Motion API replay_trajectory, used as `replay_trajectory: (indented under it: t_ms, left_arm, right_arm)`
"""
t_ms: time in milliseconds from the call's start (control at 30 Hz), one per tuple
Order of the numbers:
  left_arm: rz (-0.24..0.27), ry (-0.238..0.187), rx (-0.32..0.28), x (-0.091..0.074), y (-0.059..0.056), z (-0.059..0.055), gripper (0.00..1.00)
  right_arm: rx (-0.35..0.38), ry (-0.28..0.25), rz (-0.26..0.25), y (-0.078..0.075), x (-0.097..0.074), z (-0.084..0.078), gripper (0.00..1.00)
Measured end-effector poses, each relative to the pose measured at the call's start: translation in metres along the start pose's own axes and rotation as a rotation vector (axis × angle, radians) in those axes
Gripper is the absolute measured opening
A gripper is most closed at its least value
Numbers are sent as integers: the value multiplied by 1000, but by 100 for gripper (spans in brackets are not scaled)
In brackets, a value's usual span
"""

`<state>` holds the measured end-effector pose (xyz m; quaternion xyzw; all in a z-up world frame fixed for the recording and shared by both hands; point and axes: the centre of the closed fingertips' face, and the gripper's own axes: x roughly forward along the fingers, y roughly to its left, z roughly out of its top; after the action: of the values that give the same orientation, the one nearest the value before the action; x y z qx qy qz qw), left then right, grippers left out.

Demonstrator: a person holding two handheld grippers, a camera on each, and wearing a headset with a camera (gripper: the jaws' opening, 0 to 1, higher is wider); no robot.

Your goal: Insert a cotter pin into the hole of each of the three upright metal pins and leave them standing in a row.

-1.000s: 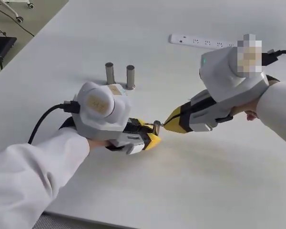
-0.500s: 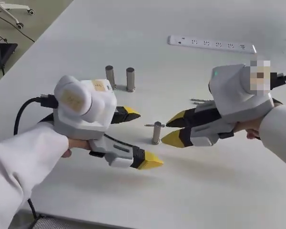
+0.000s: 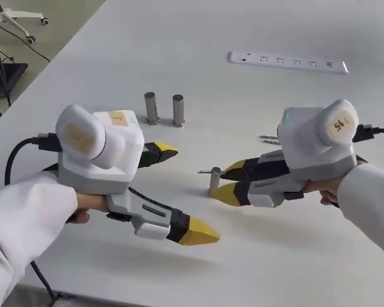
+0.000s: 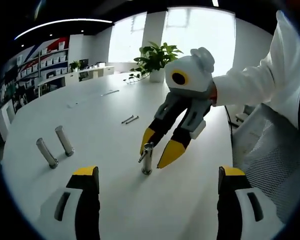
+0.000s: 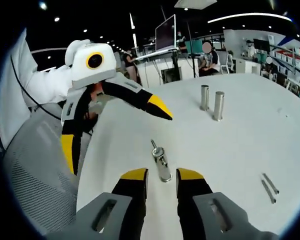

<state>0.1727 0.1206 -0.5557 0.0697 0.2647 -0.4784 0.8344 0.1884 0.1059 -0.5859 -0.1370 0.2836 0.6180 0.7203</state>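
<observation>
Both sets of jaws are spread and holding nothing. My left gripper (image 3: 184, 192) is wide open and hangs over the table (image 3: 275, 256), on the near side of the work. My right gripper (image 5: 162, 175) is open to a narrow gap, with the metal pin (image 5: 161, 162) right at the mouth of it. I can't tell if the tips touch it.

That metal pin stands upright by itself between the two grippers. A cotter pin (image 3: 205, 171) sits through its top and sticks out sideways towards my left. The two bare metal pins (image 3: 164, 109) stand side by side further back, well apart from it, with no cotter visible in either. The spare cotter pins (image 3: 269, 137) lie flat on the table behind my right gripper, and the power strip (image 3: 288, 62) is at the far edge.

Looks: each metal pin is a short grey cylinder with a dull sheen. The cross hole is too small to make out. The cotter pins are thin pale wire.

Handling, my read:
- The metal pins are probably steel: rigid, smooth and slippery in the jaws. The footprint is narrow, so one will tip on a side knock.
- Grip a metal pin mid-shaft, below the hole, squarely and clear of the cotter.
- The cotter pins are light and bend easily. Pinch one near the head end, with a light squeeze, so the legs stay free to feed in.
</observation>
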Motion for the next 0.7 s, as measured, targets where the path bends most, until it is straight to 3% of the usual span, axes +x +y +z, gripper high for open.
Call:
replay_trajectory:
  t_ms: [533, 700]
  left_arm:
    - [27, 32, -26, -2, 9, -13, 96]
    - [46, 27, -39, -4, 14, -15, 97]
  right_arm:
    - [-56, -8, -10, -5, 16, -1, 5]
    - [-98, -18, -43, -12, 16, 3, 4]
